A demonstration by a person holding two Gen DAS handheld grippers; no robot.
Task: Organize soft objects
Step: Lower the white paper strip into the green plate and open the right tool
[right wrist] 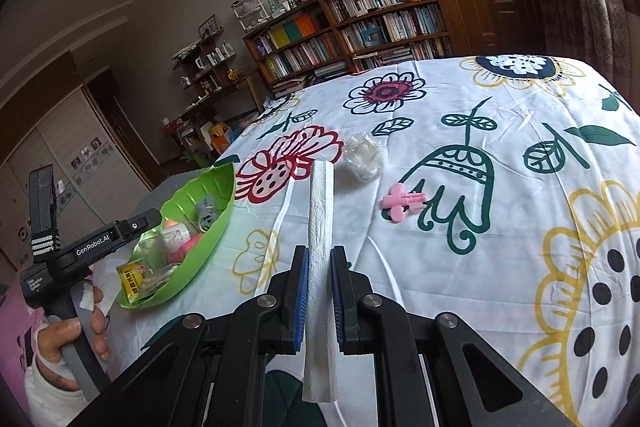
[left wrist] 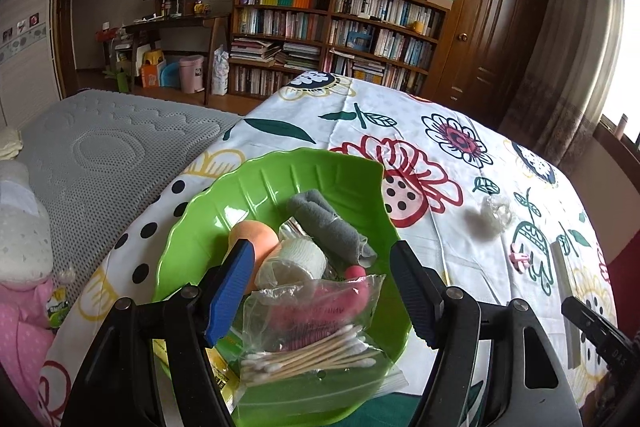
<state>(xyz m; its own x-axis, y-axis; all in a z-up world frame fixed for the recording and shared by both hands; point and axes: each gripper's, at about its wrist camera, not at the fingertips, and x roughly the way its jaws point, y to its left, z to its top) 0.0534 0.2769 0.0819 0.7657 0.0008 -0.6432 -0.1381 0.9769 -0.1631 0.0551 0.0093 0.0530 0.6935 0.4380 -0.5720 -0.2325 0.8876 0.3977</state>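
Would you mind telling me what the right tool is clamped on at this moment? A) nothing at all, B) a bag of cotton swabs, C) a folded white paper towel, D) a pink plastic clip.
C: in the right wrist view, the right tool has both fingers pressed against a folded white paper towel, while the pink clip lies loose on the floral cloth.

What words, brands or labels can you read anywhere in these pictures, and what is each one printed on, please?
"GenRobot.AI": on the side of the left gripper, seen from the right wrist.
Small white print on its handle: too small to read.
Yellow packet in the green bowl: print blurred.
Book spines on the bookshelf: too small.
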